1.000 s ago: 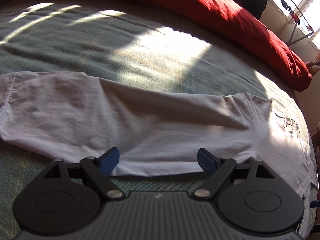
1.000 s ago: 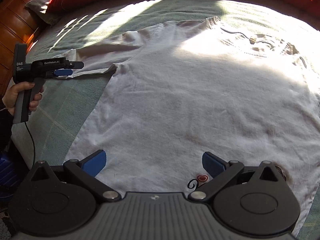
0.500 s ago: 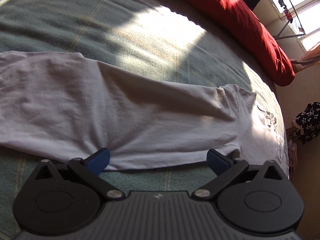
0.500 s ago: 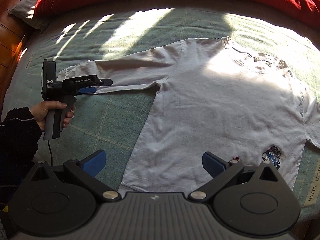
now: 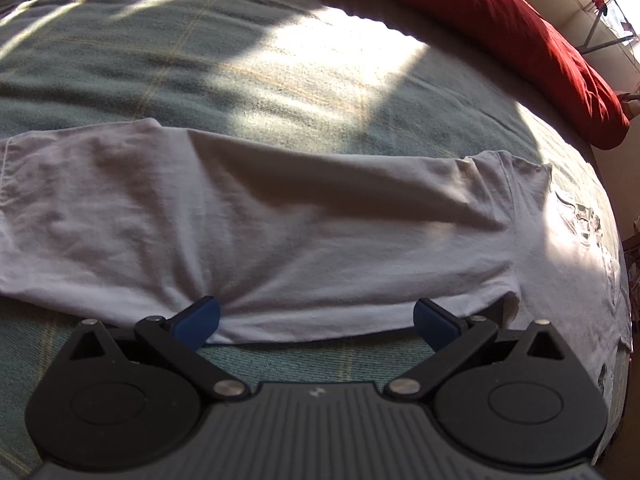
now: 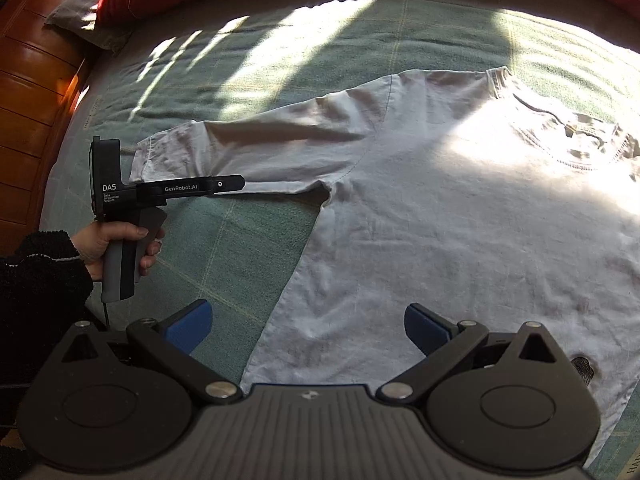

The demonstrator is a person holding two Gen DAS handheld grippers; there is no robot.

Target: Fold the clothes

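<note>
A white long-sleeved shirt (image 6: 440,216) lies flat on the green bedspread (image 6: 304,60), its left sleeve (image 5: 256,232) stretched out sideways. My left gripper (image 5: 316,322) is open at the sleeve's near edge, and its blue fingertips (image 5: 198,320) touch the cloth, which puckers there. From the right wrist view the left gripper (image 6: 224,184) appears side-on at that sleeve, held by a hand (image 6: 120,246). My right gripper (image 6: 308,328) is open and hovers over the shirt's lower left hem with nothing in it.
A red duvet (image 5: 520,28) is bunched along the far side of the bed. A wooden headboard (image 6: 32,92) and a grey pillow (image 6: 84,20) are at the far left. A window and a drying rack (image 5: 600,4) stand beyond the bed's right end.
The left gripper has pushed forward until its fingertips touch the sleeve's edge, and the cloth puckers there. The right gripper has dropped closer to the shirt's hem.
</note>
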